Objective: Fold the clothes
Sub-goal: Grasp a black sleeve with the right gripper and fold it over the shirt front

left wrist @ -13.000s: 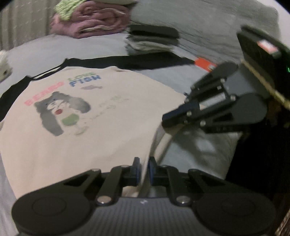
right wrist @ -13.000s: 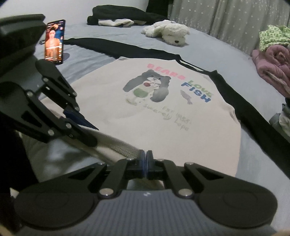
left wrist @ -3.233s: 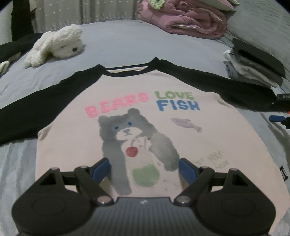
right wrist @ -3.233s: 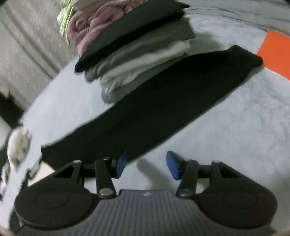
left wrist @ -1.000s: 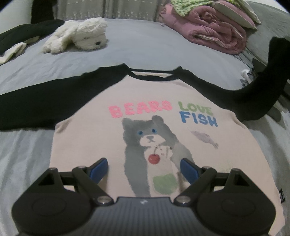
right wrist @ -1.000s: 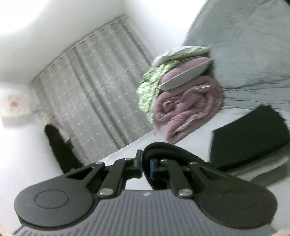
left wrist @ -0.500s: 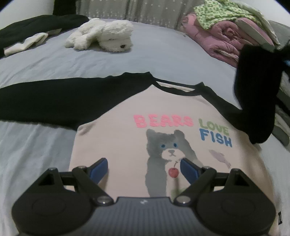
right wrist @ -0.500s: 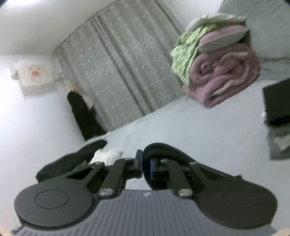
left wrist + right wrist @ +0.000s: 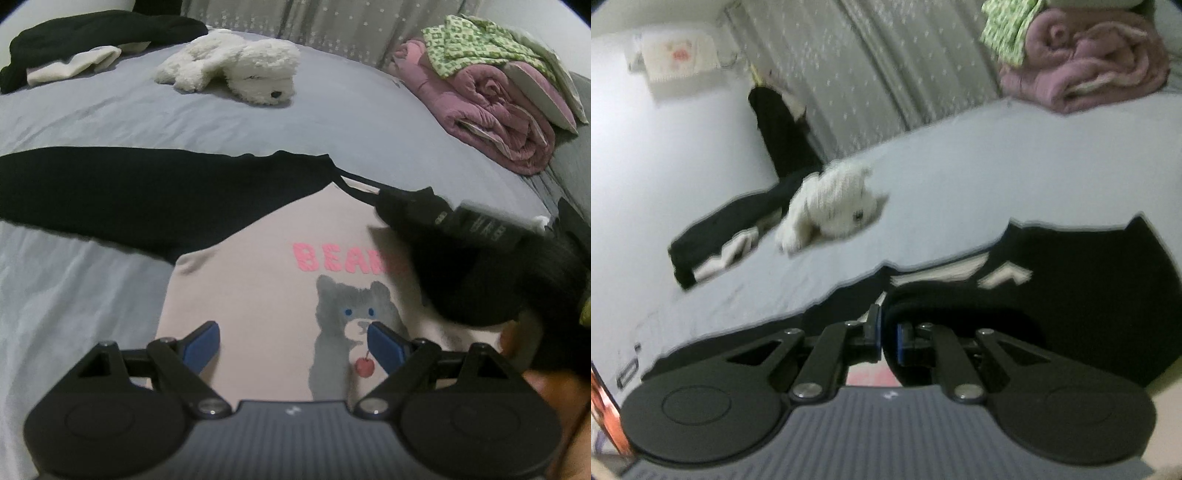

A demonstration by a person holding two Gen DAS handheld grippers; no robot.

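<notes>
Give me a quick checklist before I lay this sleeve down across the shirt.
1. Right hand-held gripper shut on the black sleeve: ok.
2. Sleeve carried over the shirt front: ok.
3. Left hand-held gripper open, holding nothing: ok.
4. Other sleeve spread flat on the bed: ok.
5. Stuffed toy away from the shirt: ok.
6. Shirt hem lying flat: cannot tell, hidden behind the gripper.

Both wrist cameras look low across the bed [image 9: 332, 122].
</notes>
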